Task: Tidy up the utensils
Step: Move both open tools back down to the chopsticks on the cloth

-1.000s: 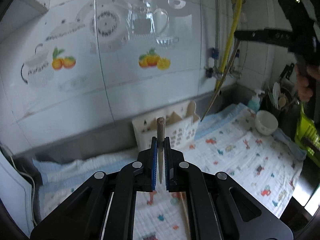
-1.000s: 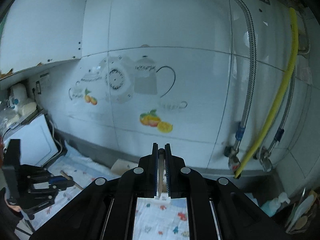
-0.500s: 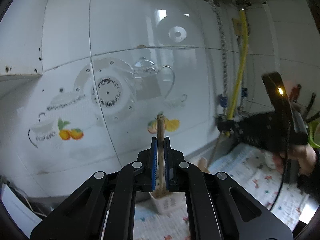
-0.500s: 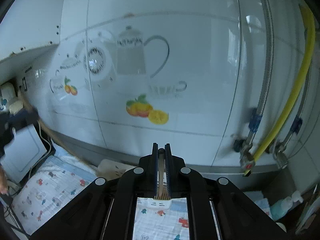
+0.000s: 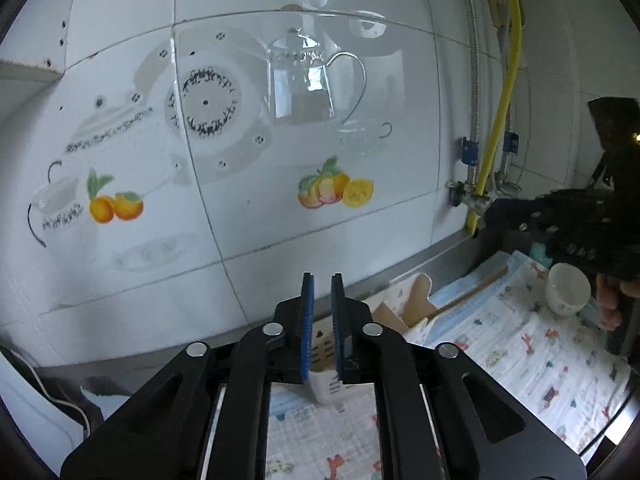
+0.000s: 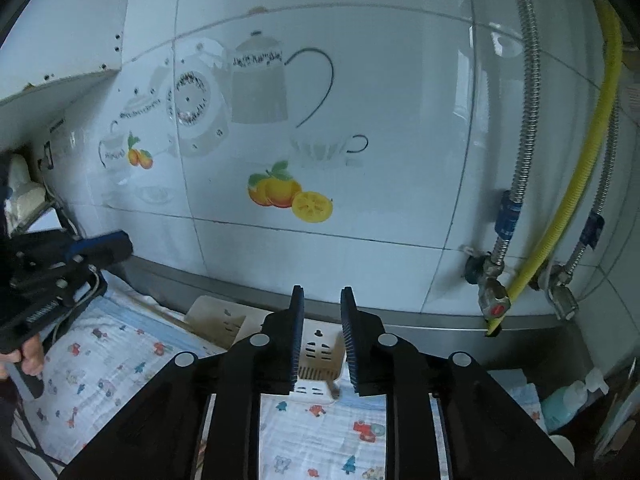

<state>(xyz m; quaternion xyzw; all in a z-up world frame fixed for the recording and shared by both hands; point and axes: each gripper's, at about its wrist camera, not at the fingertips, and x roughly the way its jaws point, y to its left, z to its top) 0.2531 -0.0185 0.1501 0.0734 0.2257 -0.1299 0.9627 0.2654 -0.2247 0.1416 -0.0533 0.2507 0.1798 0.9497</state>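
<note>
Both my tongs, left [image 5: 321,280] and right [image 6: 322,292], hang released and empty above the white utensil caddy [image 6: 316,350]. A wooden utensil [image 5: 466,298] lies beside it on the cloth-covered surface [image 5: 532,344], apparently unsorted.

A home kitchen. Ahead of the claw rises a white tiled wall [image 6: 360,160] printed with a teapot [image 6: 260,80], cups and oranges [image 6: 276,190], and to the claw's right a yellow hose [image 6: 580,184] and braided metal pipes [image 6: 524,128] run down to valves. Below the claw a cartoon-print cloth [image 5: 520,344] covers the counter, with a white utensil caddy [image 6: 320,354] against the wall and a small white bowl [image 5: 568,288] to the right.
</note>
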